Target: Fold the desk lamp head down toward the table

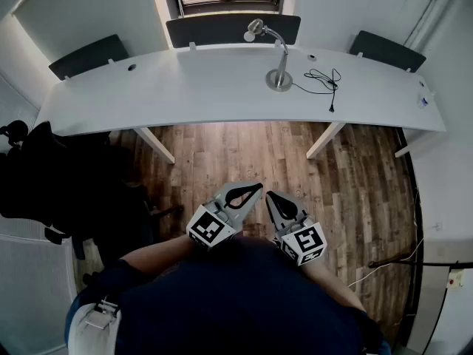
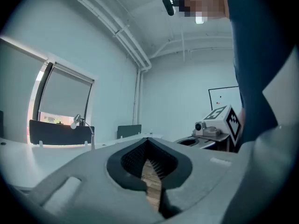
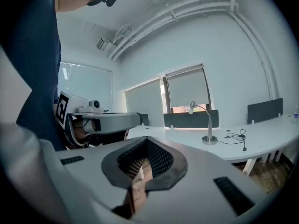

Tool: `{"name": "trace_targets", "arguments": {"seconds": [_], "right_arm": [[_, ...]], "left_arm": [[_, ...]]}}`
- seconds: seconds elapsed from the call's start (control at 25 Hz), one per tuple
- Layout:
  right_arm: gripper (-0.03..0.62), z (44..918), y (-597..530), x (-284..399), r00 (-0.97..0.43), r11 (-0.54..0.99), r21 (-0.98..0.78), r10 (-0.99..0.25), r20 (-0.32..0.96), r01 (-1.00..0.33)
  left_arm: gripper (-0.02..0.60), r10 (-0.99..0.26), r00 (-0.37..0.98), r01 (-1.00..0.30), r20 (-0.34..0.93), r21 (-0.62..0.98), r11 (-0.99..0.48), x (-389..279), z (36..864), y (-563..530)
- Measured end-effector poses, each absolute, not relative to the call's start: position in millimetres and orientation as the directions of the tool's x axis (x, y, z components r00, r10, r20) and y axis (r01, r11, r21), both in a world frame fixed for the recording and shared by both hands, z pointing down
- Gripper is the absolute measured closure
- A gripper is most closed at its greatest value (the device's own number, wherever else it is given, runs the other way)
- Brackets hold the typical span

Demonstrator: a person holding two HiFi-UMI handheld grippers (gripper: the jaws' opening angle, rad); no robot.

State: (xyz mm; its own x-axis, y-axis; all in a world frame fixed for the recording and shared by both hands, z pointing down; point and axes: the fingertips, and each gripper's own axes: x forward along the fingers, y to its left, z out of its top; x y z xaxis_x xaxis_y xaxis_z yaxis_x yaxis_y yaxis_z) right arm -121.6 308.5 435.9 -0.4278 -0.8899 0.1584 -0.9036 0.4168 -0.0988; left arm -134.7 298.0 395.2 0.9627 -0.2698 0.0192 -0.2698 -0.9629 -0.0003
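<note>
The silver gooseneck desk lamp with a round metal base [image 1: 279,78] stood on the long white curved desk [image 1: 185,87], near its far edge. It was at about 12 o'clock from the two grippers and well apart from both. Its stem rose straight from the base, then the neck arched over toward 10 o'clock. That carried the small rounded lamp head [image 1: 254,29] high above the desktop (not folded down at all). A loose black cable [image 1: 322,80] lay in a tangle on the desk just beside the base, at its 3 o'clock. A dark upholstered panel [image 1: 214,29] stood behind the desk at the lamp's 12 o'clock.

The left gripper [image 1: 256,188] and the right gripper [image 1: 270,196] were held side by side close to the person's dark blue top [image 1: 244,294]. They hung over the brown wood-plank floor [image 1: 355,191], tips near each other and pointing toward 12 o'clock. The left gripper's jaws were closed tip to tip with nothing between them. Only a teardrop gap stayed behind the tips, and the floor showed through it. The right gripper's jaws were likewise fully together and held nothing. In the left gripper view the lamp showed small at about 9 o'clock. In the right gripper view it stood at about 3 o'clock, its stem upright on the white desk and the cable beside it.
</note>
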Motion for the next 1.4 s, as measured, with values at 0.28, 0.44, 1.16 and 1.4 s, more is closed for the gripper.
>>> {"name": "trace_targets", "arguments": {"seconds": [0.28, 0.44, 1.16, 1.4], "right_arm": [[0.585, 437.7, 309.2, -122.1, -0.433, 0.422, -0.098, -0.887, 0.162, -0.901], [0.585, 438.7, 308.6, -122.7, -0.437, 0.426, -0.098, -0.885, 0.162, -0.899], [0.583, 441.6, 295.1, -60.4, -0.453, 0.439, -0.125, -0.883, 0.119, -0.890], [0.583, 451.3, 268.7, -40.4, -0.443, 0.425, -0.143, -0.887, 0.130, -0.894]], "left_arm": [[0.575, -0.280, 0.960, -0.280, 0.024, -0.006, -0.960, -136.4, 396.6, 297.2], [0.575, -0.286, 0.958, -0.286, 0.028, -0.006, -0.958, -136.6, 398.1, 296.4], [0.575, -0.364, 0.930, -0.364, 0.040, -0.021, -0.931, -85.1, 402.3, 285.3], [0.575, -0.383, 0.922, -0.383, 0.046, -0.021, -0.924, -74.7, 409.2, 258.0]]}}
